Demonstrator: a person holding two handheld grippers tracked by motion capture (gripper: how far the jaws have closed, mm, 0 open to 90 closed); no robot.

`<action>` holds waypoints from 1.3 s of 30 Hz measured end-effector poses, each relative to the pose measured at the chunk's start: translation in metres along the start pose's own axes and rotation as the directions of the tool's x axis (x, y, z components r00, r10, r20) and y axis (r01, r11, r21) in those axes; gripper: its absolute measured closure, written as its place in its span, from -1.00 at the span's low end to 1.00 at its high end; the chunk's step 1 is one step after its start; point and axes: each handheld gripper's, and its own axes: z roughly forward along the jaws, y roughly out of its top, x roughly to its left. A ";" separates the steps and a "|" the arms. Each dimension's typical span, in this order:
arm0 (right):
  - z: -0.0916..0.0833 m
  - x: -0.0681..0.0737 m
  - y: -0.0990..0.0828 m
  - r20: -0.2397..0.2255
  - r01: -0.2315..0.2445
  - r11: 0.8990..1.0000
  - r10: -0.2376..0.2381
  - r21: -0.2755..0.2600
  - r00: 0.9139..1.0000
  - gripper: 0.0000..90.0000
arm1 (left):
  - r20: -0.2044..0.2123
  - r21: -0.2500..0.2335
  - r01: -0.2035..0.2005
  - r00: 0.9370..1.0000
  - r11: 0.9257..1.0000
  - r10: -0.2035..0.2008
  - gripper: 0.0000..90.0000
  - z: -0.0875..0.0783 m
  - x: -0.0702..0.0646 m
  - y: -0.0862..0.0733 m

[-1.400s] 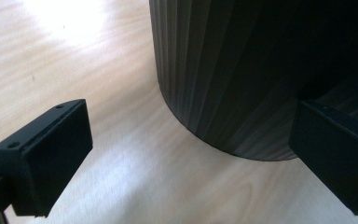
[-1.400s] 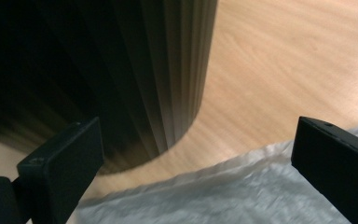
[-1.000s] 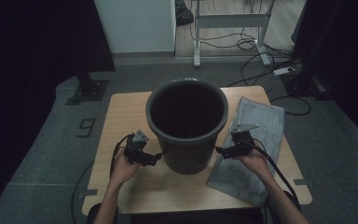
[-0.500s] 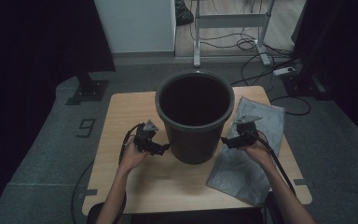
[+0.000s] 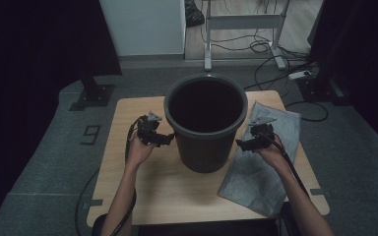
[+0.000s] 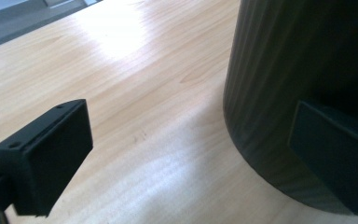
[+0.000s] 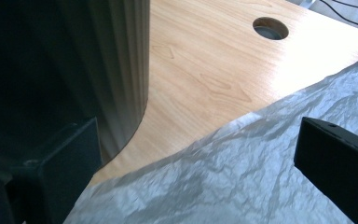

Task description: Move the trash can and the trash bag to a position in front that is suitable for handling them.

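Pale wooden table [image 5: 128, 118], grey floor [image 5: 49, 162], dark bin [image 5: 205, 123] flanked, both jaws wide, empty

One bucket [image 5: 205, 123], one grey bag [image 5: 264, 162], one table [image 5: 177, 196], two grippers, left [image 5: 170, 140] and right [image 5: 240, 143], two hands, and one round hole [image 7: 270, 28] in the tabletop.
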 end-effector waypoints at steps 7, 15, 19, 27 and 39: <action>0.003 -0.003 0.003 0.011 0.009 1.000 -0.009 0.013 1.000 -1.00 | 0.023 -0.016 -0.004 1.000 1.000 0.004 -0.97 0.002 -0.006 -0.001; -0.010 -0.001 -0.008 -0.001 0.008 1.000 -0.008 0.000 1.000 -1.00 | 0.035 0.030 -0.036 0.999 0.999 0.035 -1.00 -0.006 -0.012 -0.027; -0.020 -0.004 -0.026 -0.022 -0.025 1.000 0.025 -0.002 0.999 -1.00 | 0.044 0.064 -0.025 0.999 0.998 0.022 -1.00 -0.010 -0.008 -0.054; -0.024 -0.007 -0.064 -0.041 -0.053 0.998 0.054 0.040 0.998 -1.00 | 0.074 0.088 0.062 0.995 0.994 -0.069 -0.95 -0.015 -0.005 -0.098; -0.019 -0.008 -0.105 -0.001 -0.086 0.990 0.087 0.109 0.996 -1.00 | 0.070 0.121 0.036 0.997 0.992 -0.045 -1.00 -0.005 -0.015 -0.126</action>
